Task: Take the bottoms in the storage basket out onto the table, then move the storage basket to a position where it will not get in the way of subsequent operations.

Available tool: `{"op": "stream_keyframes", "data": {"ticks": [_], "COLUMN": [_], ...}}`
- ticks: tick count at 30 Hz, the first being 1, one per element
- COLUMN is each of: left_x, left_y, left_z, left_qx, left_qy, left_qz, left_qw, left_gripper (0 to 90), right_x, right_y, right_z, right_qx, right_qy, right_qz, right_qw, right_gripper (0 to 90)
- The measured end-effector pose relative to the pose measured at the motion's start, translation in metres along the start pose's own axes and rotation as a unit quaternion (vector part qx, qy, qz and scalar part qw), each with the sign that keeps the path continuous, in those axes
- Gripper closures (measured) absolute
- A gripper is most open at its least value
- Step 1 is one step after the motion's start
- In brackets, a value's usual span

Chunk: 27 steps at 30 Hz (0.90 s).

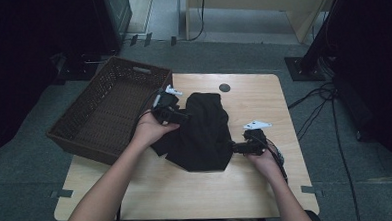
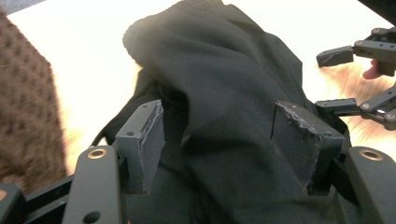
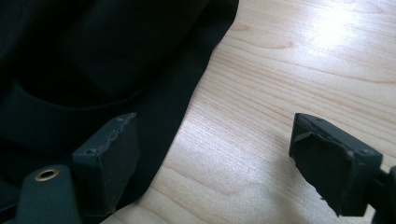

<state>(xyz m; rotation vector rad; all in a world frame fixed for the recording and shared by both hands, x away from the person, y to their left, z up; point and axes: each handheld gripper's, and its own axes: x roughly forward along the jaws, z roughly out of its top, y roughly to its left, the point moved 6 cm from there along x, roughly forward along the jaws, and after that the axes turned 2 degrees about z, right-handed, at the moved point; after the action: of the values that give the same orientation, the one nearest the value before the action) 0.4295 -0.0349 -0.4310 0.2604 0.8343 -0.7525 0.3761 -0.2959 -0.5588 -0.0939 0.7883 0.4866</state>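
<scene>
While left hand-held gripper (image 2: 219, 140) straddles black garment (image 1: 202, 130) jaws apart, right hand-held gripper (image 3: 224, 163) gapes at hem.

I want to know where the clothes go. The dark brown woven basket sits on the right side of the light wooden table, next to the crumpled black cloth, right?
Not quite. The dark brown woven basket sits on the left side of the light wooden table, not the right. The high view shows it there, next to the crumpled black cloth.
</scene>
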Motion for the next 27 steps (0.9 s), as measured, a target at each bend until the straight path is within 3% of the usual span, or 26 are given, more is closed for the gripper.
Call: {"op": "stream_keyframes", "data": {"ticks": [5,9,16,19,25,27], "left_x": [-0.016,-0.025,-0.027,-0.029,-0.035,-0.033], "left_y": [0.022,0.04,0.063,0.067,0.068,0.071], "left_z": [-0.006,-0.011,-0.023,-0.024,-0.023,-0.027], "left_qx": [-0.015,-0.04,-0.055,-0.072,-0.061,-0.064], "left_qy": [0.0,-0.004,-0.004,-0.02,-0.03,-0.012], "left_qz": [0.02,0.032,0.05,0.037,0.068,0.069], "left_qw": [0.9997,0.9987,0.9972,0.9965,0.9954,0.9955], "left_gripper": [36.8,39.9,46.1,51.1,51.0,52.3], "right_x": [0.001,0.002,0.004,0.003,0.003,0.003], "right_y": [0.0,0.001,0.0,0.0,-0.001,-0.001], "right_z": [-0.001,-0.001,0.0,-0.001,-0.002,-0.003], "right_qx": [0.0,-0.001,-0.013,-0.013,-0.016,-0.017], "right_qy": [0.003,0.003,-0.003,-0.005,-0.008,-0.01], "right_qz": [0.0,0.0,-0.005,-0.006,-0.007,-0.009], "right_qw": [1.0,1.0,0.9999,0.9999,0.9998,0.9998], "right_gripper": [16.1,16.1,16.1,16.1,16.0,16.1]}}
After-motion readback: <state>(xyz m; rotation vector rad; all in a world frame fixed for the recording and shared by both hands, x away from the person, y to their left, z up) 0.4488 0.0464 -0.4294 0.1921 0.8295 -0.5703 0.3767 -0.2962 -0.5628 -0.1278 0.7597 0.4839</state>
